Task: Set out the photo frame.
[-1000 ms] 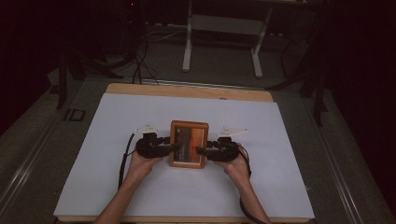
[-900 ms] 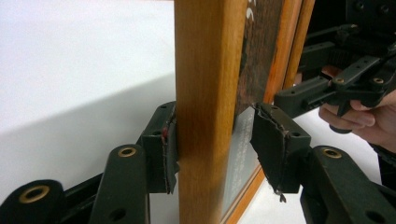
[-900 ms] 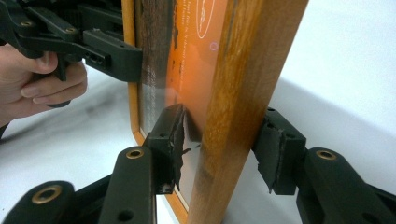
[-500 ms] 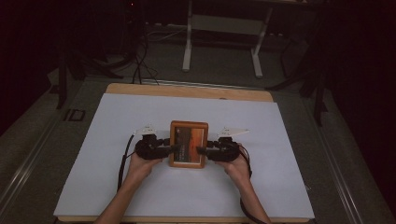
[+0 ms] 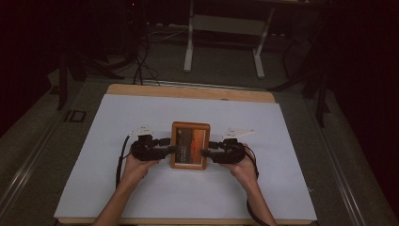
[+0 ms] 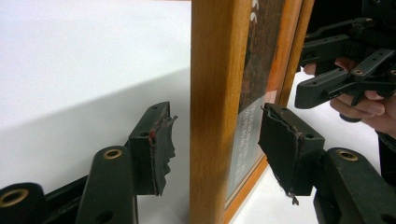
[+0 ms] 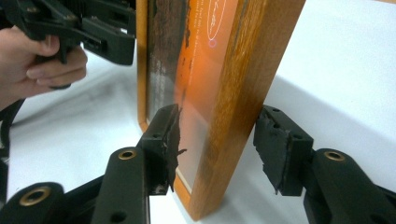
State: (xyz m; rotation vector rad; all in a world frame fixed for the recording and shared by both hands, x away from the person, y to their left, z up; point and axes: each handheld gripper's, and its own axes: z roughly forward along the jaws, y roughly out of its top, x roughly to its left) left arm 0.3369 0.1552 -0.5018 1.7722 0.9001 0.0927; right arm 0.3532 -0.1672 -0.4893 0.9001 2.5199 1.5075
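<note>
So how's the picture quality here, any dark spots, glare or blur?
High view: dim, the room beyond the table nearly black. Left gripper view: white surface bright, picture frame sharp, distant hand soft. Right gripper view: orange glare on the frame's glass, near pads slightly blurred.

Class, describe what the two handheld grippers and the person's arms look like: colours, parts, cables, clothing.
Both the left gripper and right gripper are black, with brass-coloured pivot bushings and worn, torn black pads on the fingers. Each carries a pale three-cornered plate and trails a black cable. The forearms are bare, with no sleeves visible.
</note>
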